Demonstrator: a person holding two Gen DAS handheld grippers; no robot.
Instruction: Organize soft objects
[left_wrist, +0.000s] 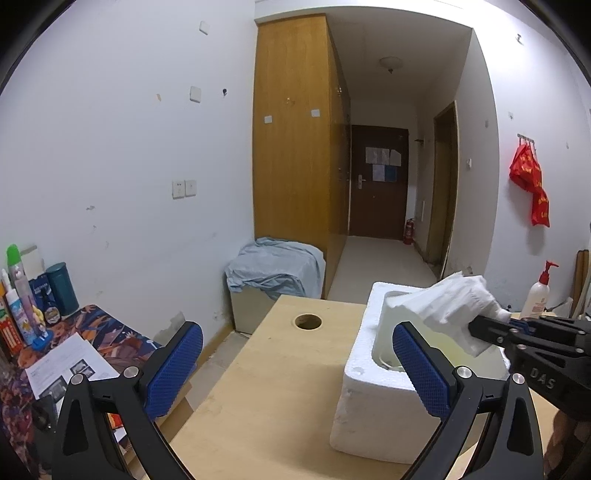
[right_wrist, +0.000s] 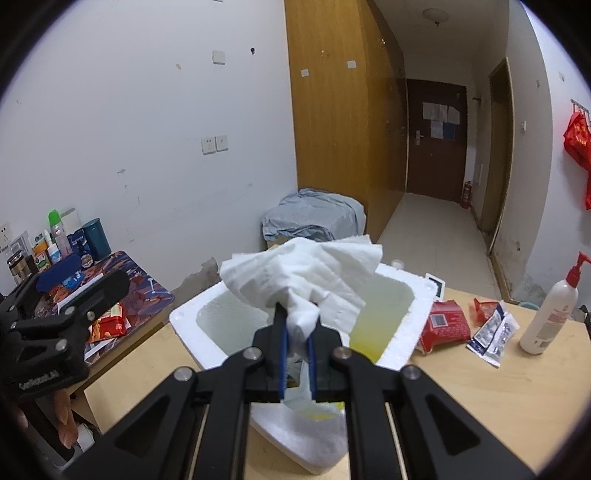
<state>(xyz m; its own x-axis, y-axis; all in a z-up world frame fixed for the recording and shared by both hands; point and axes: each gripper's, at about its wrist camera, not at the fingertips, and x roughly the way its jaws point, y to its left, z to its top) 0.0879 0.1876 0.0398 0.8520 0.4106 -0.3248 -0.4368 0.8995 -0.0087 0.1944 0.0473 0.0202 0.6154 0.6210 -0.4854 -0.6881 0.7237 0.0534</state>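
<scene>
Tissue (right_wrist: 303, 277) pinched over foam box (right_wrist: 417, 295), red packets (right_wrist: 445, 325) only in right view

Home: wardrobe (left_wrist: 295, 140), entry door (left_wrist: 378, 181), hallway.

Black gripper (left_wrist: 297, 365) linkages, blue textured pads (left_wrist: 173, 367)

**Even indoor light, heavy fisheye bending**

Soft, cool light is filling the room, casting only faint shadows on the table (left_wrist: 258, 387). Walls are bowing toward black vignetted corners. The hallway is looking dimmer. Both views are staying mostly sharp, without glare.
</scene>
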